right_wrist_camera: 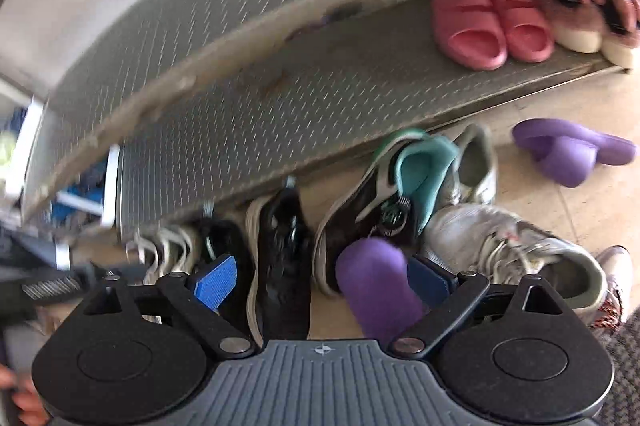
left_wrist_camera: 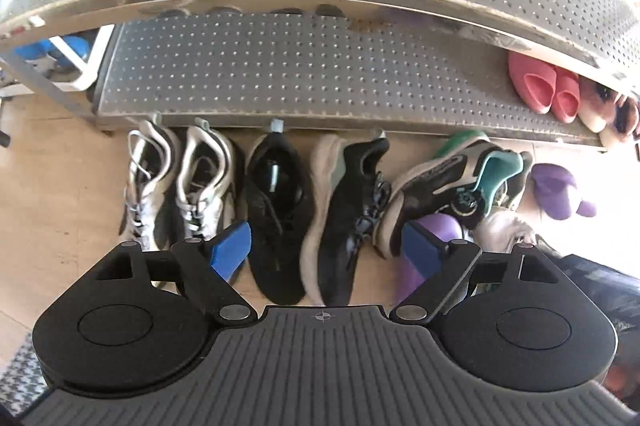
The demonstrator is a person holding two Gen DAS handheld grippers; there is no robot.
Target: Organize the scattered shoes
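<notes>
Both my claws point down at shoes on the floor before a low perforated metal shelf [left_wrist_camera: 320,66]. My left claw [left_wrist_camera: 324,254] is spread wide and empty above a tidy row: two white sneakers [left_wrist_camera: 180,186] and an upright black sneaker [left_wrist_camera: 276,210], heels to the shelf edge; a second black sneaker [left_wrist_camera: 348,210] lies tipped on its side. My right claw [right_wrist_camera: 320,286] stands wide, a purple slipper [right_wrist_camera: 376,286] between its pads, not clearly pinched. A teal-lined sneaker [right_wrist_camera: 384,194] leans close behind, crowding it. Pink slides [right_wrist_camera: 492,26] already sit on the shelf.

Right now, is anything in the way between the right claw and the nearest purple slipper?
Nothing visible. The purple slipper lies on the floor between the fingers of the open right claw, close to one finger. A teal-and-black sneaker crowds it just behind.
</notes>
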